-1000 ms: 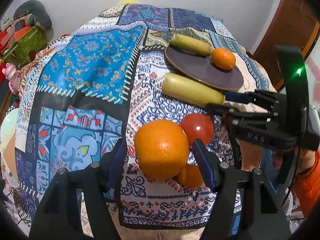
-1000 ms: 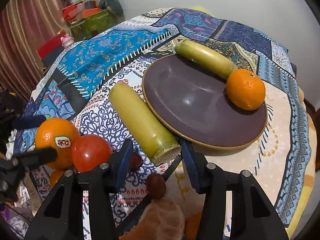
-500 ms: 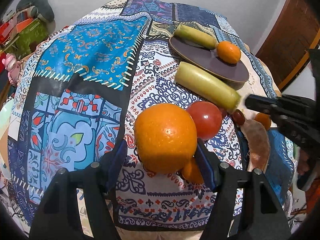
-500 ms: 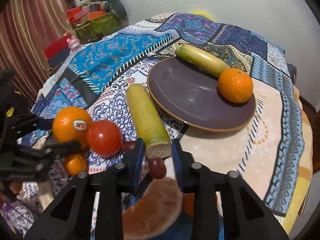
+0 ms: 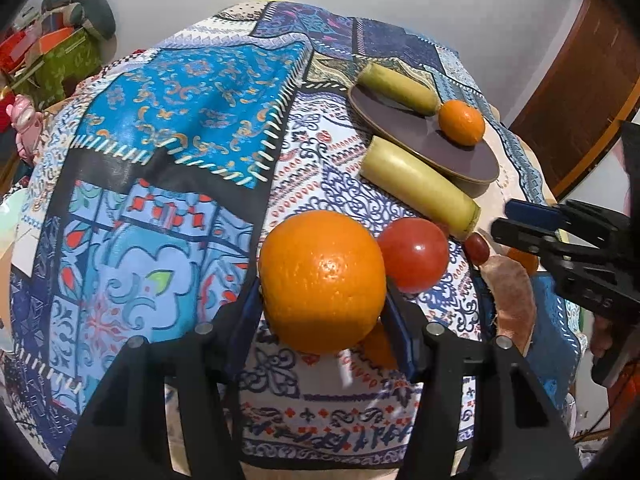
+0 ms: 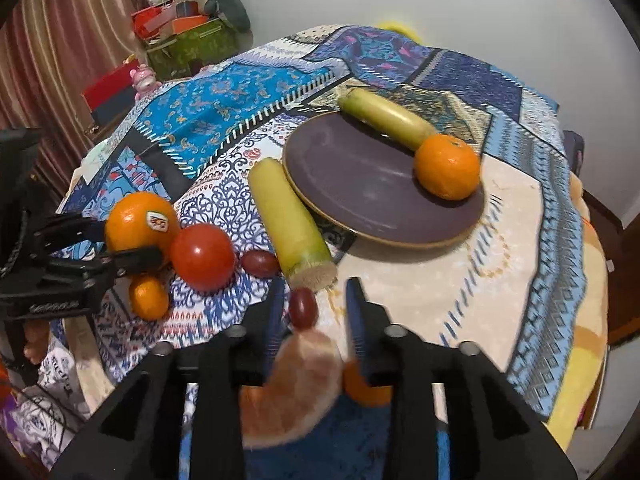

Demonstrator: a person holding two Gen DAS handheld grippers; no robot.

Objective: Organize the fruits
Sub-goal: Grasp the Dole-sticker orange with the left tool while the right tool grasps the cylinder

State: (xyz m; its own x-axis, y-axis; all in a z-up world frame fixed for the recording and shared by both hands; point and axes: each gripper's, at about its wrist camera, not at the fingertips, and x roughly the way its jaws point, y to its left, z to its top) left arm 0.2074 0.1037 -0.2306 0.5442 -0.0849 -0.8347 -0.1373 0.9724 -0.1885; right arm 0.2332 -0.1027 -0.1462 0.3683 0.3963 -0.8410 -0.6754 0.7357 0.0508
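Observation:
My left gripper [image 5: 322, 300] is shut on a large orange [image 5: 322, 280], held just above the patterned cloth; it also shows in the right wrist view [image 6: 138, 222]. A red tomato [image 5: 414, 254] and a small orange [image 6: 148, 298] lie beside it. My right gripper [image 6: 316, 304] is open over a dark red grape [image 6: 303, 307], with empty space to its right finger. A second grape [image 6: 261, 263] lies by the near yellow-green stalk [image 6: 290, 218]. The dark plate [image 6: 360, 184] holds an orange [image 6: 447, 167] and touches another stalk [image 6: 386, 118].
A tan furry item [image 6: 294, 380] and a small orange [image 6: 362, 388] lie under my right gripper at the table's near edge. Boxes and clutter [image 6: 180, 40] stand beyond the table's far left side. A wooden door [image 5: 572, 92] is at the right.
My left gripper closed on the large orange and lifted it slightly. My right gripper drew back from the near stalk's cut end, narrowed, and now hangs over a grape.

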